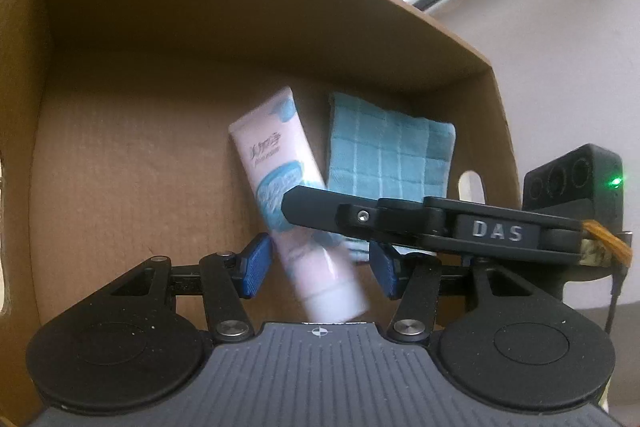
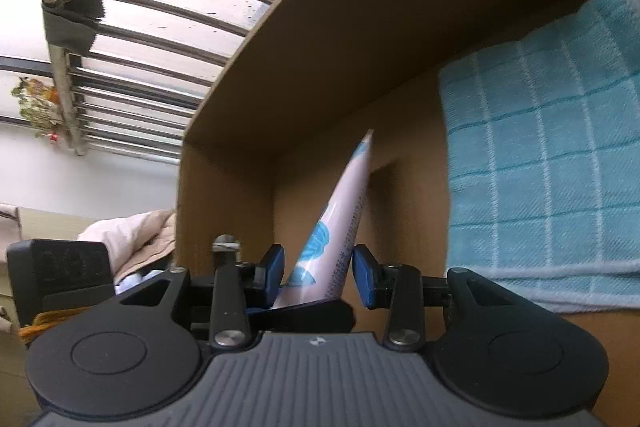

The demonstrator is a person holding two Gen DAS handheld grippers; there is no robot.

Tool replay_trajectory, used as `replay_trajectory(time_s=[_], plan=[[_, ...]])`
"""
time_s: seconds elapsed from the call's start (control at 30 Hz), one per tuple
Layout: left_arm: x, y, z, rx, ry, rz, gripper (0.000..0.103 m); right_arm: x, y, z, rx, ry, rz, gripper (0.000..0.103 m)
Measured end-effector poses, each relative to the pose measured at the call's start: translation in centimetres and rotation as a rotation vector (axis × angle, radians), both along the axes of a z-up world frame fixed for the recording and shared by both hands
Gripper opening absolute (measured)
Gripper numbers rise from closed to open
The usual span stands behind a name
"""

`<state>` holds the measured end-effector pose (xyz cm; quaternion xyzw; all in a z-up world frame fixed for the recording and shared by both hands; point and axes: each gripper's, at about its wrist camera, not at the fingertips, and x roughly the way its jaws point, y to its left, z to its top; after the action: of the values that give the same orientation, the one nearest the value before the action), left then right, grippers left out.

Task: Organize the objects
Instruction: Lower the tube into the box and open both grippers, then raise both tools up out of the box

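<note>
Both grippers are reaching into the box (image 1: 132,75). The tube (image 1: 280,167) is standing tilted between the half-open pads of the left gripper (image 1: 320,269) and the right gripper (image 2: 319,277), and neither pair is visibly pressing it. The towel (image 1: 390,151) is lying flat near the box's right wall, just beside the tube.
</note>
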<state>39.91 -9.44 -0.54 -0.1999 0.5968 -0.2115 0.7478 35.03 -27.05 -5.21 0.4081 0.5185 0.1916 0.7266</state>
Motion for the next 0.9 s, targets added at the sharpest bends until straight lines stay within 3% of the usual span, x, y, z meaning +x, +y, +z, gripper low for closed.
replay_trajectory(time_s=[0.27, 0.4, 0.53, 0.7, 0.9], plan=[[0.3, 1.7, 0.2, -0.003, 0.018, 0.052, 0.056, -0.3, -1.9, -1.4, -0.001, -0.004, -0.034, 0.041], [-0.2, 2.3, 0.8, -0.033, 0.015, 0.079, 0.067, -1.0, -2.9, -0.9, -0.008, -0.034, -0.069, 0.043], [-1.2, 2.8, 2.5, -0.042, -0.029, 0.095, 0.072, -2.6, -3.8, 1.0, -0.014, -0.106, -0.086, 0.054], [-3.9, 3.5, 5.9, -0.075, -0.111, 0.098, 0.087, -6.4, -5.1, 4.4, 0.002, -0.230, -0.097, 0.070], [-8.8, 4.4, 9.8, -0.126, -0.212, 0.076, 0.097, -12.1, -5.3, 9.4, 0.000, -0.422, -0.136, 0.087]])
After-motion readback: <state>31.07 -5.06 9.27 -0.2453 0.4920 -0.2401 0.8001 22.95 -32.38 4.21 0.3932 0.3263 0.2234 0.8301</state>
